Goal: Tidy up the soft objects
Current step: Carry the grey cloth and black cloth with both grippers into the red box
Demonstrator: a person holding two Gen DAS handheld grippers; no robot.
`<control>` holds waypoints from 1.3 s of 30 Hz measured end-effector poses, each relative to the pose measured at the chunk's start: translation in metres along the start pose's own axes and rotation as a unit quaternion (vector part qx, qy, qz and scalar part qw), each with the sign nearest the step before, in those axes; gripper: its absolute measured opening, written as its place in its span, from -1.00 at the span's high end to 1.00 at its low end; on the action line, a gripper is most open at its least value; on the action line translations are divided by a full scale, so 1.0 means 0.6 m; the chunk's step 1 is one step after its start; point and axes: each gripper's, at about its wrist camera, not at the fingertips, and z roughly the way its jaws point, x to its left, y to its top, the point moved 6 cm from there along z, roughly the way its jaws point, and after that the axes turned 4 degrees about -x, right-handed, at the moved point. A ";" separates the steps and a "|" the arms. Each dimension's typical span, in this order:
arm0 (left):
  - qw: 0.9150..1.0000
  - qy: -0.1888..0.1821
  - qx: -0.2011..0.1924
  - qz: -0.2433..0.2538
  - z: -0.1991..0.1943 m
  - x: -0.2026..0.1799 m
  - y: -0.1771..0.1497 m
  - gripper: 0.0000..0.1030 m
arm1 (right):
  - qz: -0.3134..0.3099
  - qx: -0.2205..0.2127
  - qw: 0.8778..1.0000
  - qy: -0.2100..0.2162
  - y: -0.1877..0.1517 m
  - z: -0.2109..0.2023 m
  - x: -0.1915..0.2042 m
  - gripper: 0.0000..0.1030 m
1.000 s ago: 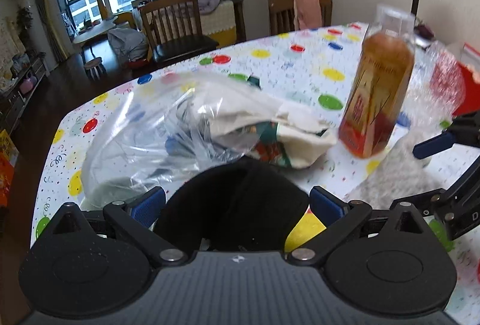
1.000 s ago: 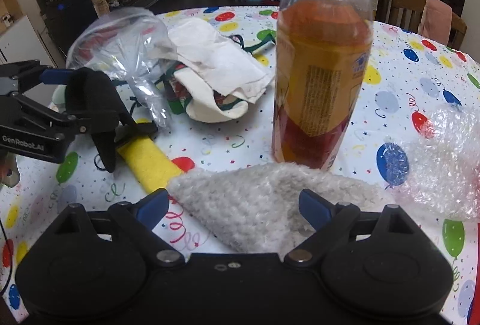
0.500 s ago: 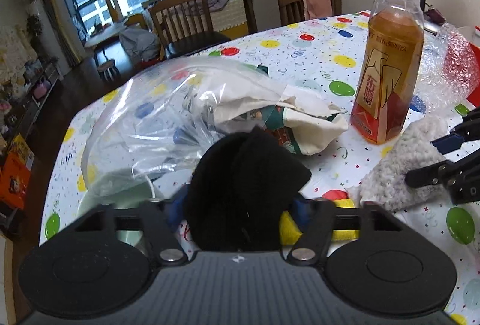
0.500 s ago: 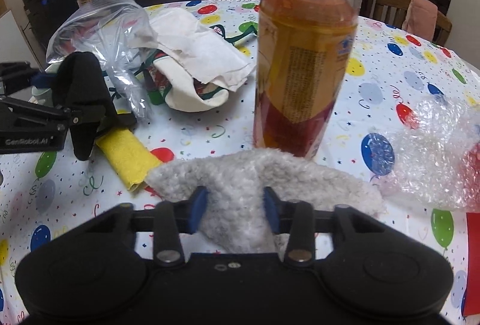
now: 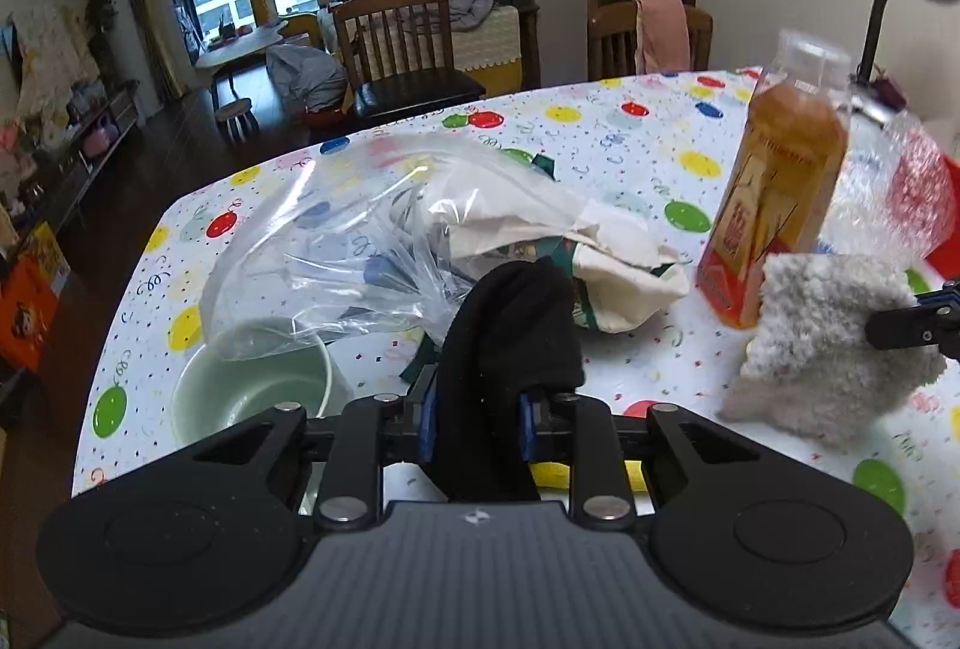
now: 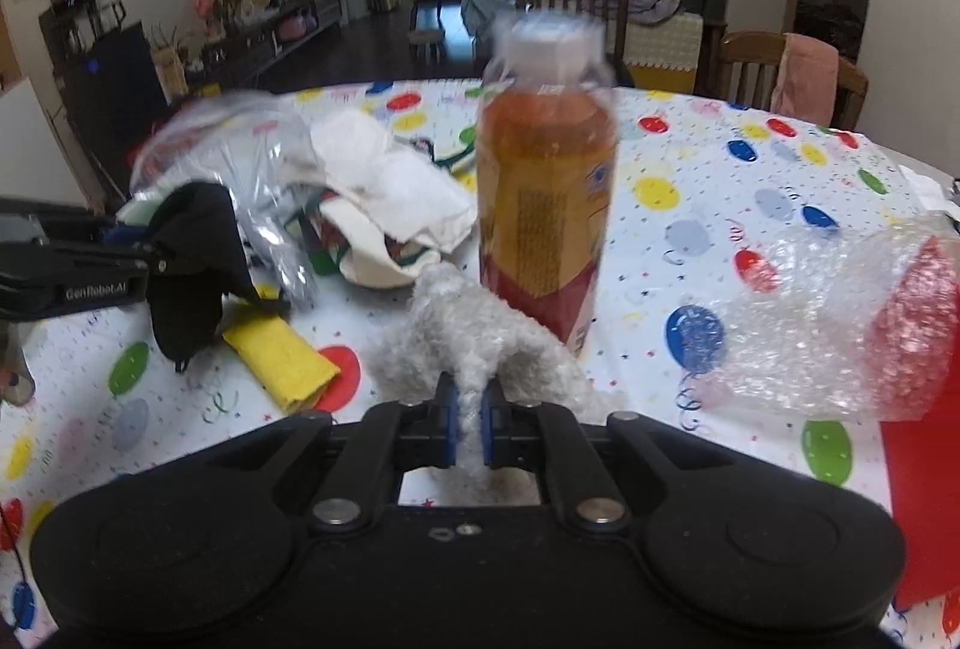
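Black soft cloth (image 5: 510,343) pinched in left gripper (image 5: 474,424), fluffy grey fabric piece (image 6: 474,343) clamped in right gripper (image 6: 470,424), both just above balloon-print tablecloth (image 6: 690,181); amber drink bottle (image 6: 546,205), yellow folded cloth (image 6: 279,355), clear plastic bag (image 5: 336,253) nearby.

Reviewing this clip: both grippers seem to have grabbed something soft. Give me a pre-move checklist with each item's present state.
1. Left gripper shut on the black sock: ok.
2. Right gripper shut on the grey fluffy cloth: ok.
3. Grey fluffy cloth fully off the table: cannot tell.
4. Tea bottle upright, though close behind the cloth: ok.
5. Yellow cloth free of both grippers, on the table: ok.
6. Destination for the soft items visible: cannot tell.
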 end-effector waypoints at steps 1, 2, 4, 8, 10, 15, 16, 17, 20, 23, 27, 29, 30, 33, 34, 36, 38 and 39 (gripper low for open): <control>1.000 -0.002 0.001 -0.005 -0.007 0.000 0.002 0.52 | 0.005 -0.003 1.000 0.001 0.003 -0.011 -0.003 0.89; 1.000 -0.005 0.003 -0.010 -0.014 -0.001 0.005 0.52 | 0.009 -0.007 1.000 0.001 0.005 -0.021 -0.005 0.89; 1.000 -0.013 0.002 -0.019 -0.028 -0.004 0.011 0.52 | 0.013 -0.017 1.000 0.003 0.012 -0.046 -0.008 0.89; 0.999 -0.024 -0.002 -0.024 -0.058 -0.019 0.028 0.52 | 0.019 -0.026 0.999 0.007 0.022 -0.092 -0.015 0.89; 0.999 -0.034 -0.006 -0.026 -0.075 -0.029 0.039 0.52 | 0.018 -0.032 0.999 0.007 0.028 -0.117 -0.020 0.89; 0.998 -0.056 -0.020 -0.021 -0.110 -0.062 0.070 0.52 | 0.031 -0.049 0.998 0.005 0.042 -0.173 -0.042 0.89; 0.998 -0.062 -0.022 -0.020 -0.116 -0.070 0.077 0.52 | 0.034 -0.053 0.998 0.002 0.045 -0.184 -0.049 0.89; 0.997 -0.067 -0.024 -0.016 -0.121 -0.079 0.083 0.52 | 0.035 -0.057 0.998 -0.004 0.048 -0.194 -0.057 0.89; 0.996 -0.083 -0.029 -0.006 -0.136 -0.109 0.101 0.52 | 0.045 -0.062 0.997 -0.015 0.051 -0.218 -0.083 0.89; 0.994 -0.105 -0.038 0.001 -0.147 -0.141 0.120 0.52 | 0.059 -0.068 0.996 -0.025 0.053 -0.242 -0.114 0.89; 0.990 -0.132 -0.051 0.014 -0.160 -0.191 0.148 0.52 | 0.071 -0.082 0.993 -0.039 0.057 -0.276 -0.156 0.89; 0.988 -0.142 -0.056 0.021 -0.162 -0.218 0.161 0.52 | 0.078 -0.089 0.992 -0.047 0.060 -0.291 -0.180 0.89; 0.987 -0.149 -0.056 0.023 -0.162 -0.232 0.169 0.52 | 0.082 -0.093 0.991 -0.051 0.061 -0.297 -0.194 0.89; 0.983 -0.170 -0.062 0.031 -0.164 -0.276 0.191 0.52 | 0.093 -0.103 0.988 -0.066 0.066 -0.314 -0.236 0.89; 0.981 -0.177 -0.064 0.037 -0.164 -0.293 0.199 0.52 | 0.097 -0.105 0.987 -0.071 0.067 -0.317 -0.250 0.89; 0.979 -0.190 -0.066 0.046 -0.166 -0.325 0.209 0.52 | 0.104 -0.109 0.985 -0.083 0.066 -0.325 -0.279 0.89; 0.975 -0.205 -0.064 0.053 -0.164 -0.360 0.222 0.52 | 0.111 -0.111 0.983 -0.092 0.065 -0.331 -0.309 0.88; 0.973 -0.213 -0.062 0.056 -0.162 -0.378 0.227 0.52 | 0.115 -0.112 0.982 -0.096 0.063 -0.336 -0.323 0.88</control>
